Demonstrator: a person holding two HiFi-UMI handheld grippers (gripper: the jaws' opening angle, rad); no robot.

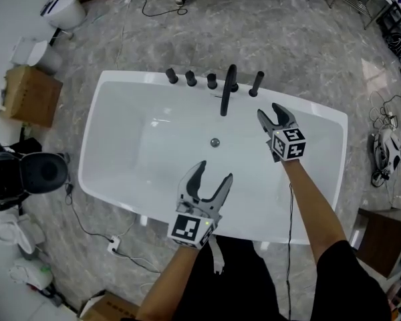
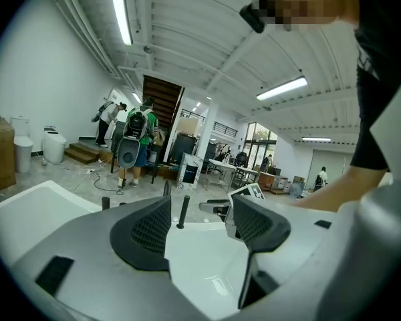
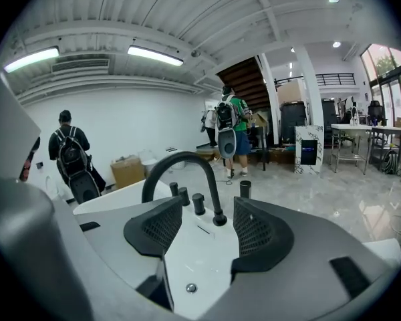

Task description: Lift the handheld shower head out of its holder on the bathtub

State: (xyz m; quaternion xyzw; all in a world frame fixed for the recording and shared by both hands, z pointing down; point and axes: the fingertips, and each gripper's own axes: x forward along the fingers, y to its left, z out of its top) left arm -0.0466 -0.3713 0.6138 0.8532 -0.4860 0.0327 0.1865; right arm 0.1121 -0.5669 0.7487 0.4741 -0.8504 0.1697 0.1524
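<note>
Fingers (image 3: 162,227) of the right gripper (image 1: 271,114), dark with gridded pads, stand wide apart and empty over the glossy white bathtub (image 1: 93,136). The left gripper (image 1: 214,172) gapes likewise, holding nothing. The slim, matte-black cylindrical shower head (image 1: 256,83) stands upright in its holder on the far rim, right of the arched spout (image 1: 227,89).
</note>
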